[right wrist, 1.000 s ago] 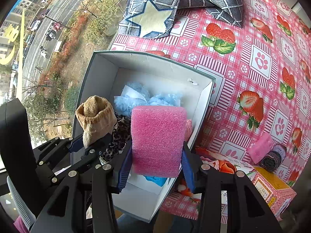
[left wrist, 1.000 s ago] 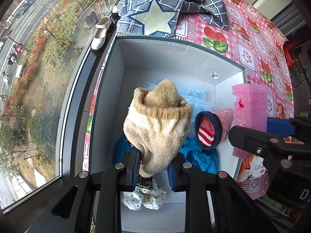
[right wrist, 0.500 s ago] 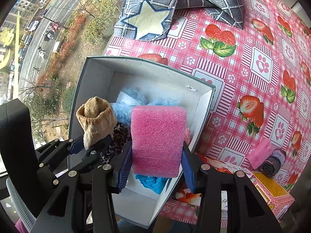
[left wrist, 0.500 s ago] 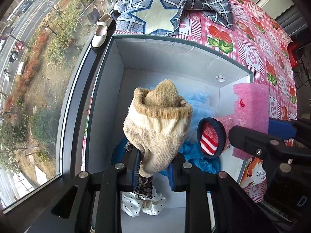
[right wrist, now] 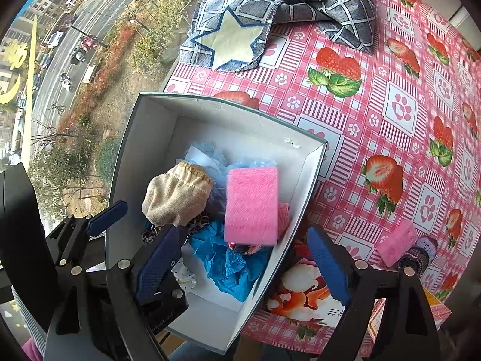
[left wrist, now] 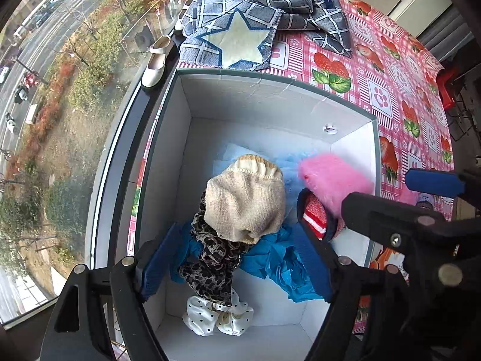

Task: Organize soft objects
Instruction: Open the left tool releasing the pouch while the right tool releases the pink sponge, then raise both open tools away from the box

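Over the white box, both tongs, left and right, have just sprung wide, empty; beige sock and pink sponge drop inside. Withdraw straight upward, snagging nothing.

Sock & sponge in box, cloth behind

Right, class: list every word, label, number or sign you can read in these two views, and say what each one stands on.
Nothing can be quoted in full.
Printed packet: a few characters at its edge, partly hidden, unreadable.
Black housing: small upside-down lettering, too small to read.
Yellow characters at the window: large, cut off by the picture's edge, unreadable.
Tablecloth: strawberries and paw prints only, no words.
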Demonstrator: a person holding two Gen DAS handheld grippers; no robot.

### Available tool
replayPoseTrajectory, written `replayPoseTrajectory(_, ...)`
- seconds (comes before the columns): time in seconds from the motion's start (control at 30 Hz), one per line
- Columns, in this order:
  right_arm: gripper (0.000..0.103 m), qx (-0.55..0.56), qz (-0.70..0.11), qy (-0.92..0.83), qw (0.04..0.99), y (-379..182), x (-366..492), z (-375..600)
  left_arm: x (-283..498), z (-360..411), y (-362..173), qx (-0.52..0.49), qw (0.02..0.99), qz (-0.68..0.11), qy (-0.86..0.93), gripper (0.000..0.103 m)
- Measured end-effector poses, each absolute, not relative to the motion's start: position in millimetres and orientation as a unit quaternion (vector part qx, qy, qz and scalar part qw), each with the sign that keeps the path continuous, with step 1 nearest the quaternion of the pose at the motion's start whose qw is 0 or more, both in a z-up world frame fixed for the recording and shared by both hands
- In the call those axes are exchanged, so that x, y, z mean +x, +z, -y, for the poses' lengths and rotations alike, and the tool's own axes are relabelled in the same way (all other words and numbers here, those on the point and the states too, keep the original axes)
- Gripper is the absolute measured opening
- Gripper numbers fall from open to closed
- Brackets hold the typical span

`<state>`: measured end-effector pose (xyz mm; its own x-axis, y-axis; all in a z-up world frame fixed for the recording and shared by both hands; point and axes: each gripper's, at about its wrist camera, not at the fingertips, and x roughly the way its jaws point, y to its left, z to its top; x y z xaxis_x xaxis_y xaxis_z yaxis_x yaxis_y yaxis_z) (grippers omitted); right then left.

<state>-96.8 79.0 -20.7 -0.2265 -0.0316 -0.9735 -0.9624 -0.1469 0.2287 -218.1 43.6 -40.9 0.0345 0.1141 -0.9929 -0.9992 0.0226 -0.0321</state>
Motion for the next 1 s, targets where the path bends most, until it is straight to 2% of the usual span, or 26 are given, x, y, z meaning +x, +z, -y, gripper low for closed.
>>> replayPoseTrajectory(0.17, 0.089, -0.486, -0.514, 0.588, 0.393, -16.2, -97.8, -76.1, -216.1, -38.0, -41.5, -0.464, 0.537, -0.482, 0.513, 0.086)
replayPoseTrajectory(0.2, 0.098, -0.489, -0.515, 0.586, 0.391, -16.7, -97.7, -74.7, -216.4, -36.3, -39.6, -0.462, 0.54, -0.479, 0.515, 0.088)
replayPoseTrajectory(0.23, 0.102, -0.495, -0.514, 0.581, 0.392, -18.1, -97.5, -72.8, -217.7, -34.6, -37.3, -0.463, 0.544, -0.474, 0.515, 0.088)
replayPoseTrajectory(0.5, 0.102, -0.478, -0.525, 0.585, 0.392, -7.3, -89.4, -57.2, -222.1, -16.4, -13.6, -0.442, 0.565, -0.456, 0.527, 0.088)
replayPoseTrajectory(0.77, 0.102, -0.481, -0.526, 0.585, 0.387, 2.1, -86.0, -33.1, -212.9, 20.6, -17.5, -0.439, 0.581, -0.491, 0.479, 0.088)
replayPoseTrajectory(1.0, 0.102, -0.477, -0.533, 0.575, 0.397, 2.1, -80.3, -6.2, -220.3, 35.7, -20.0, -0.458, 0.566, -0.489, 0.481, 0.088)
